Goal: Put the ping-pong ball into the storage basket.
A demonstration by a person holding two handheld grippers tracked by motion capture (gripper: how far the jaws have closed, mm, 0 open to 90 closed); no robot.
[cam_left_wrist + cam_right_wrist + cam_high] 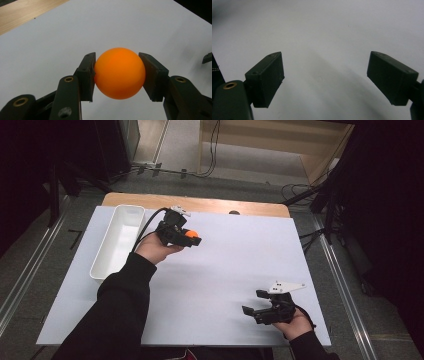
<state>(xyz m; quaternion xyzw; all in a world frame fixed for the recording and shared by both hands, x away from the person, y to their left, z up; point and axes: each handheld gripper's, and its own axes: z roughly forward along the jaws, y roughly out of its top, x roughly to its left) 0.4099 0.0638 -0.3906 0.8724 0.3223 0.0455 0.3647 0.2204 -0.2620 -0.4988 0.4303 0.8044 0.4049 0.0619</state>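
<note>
Orange ball point(119, 73) is pinched in my left gripper point(187, 236). I think it goes into the white bin point(131, 211) beside it next. My right gripper point(259, 306) waits wide and empty.

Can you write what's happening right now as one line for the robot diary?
left claw: shut on orange ball | right claw: open, holding nothing | white tray: left of the ball | table: white

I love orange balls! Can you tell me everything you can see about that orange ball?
The orange ball is small, round and smooth, with a matte look like a plastic ping-pong ball, and no marks show on it. It is pinched between the two black jaws of the left gripper, one pad pressing each side. It sits over the white table, a little to the right of the long white tray.
</note>
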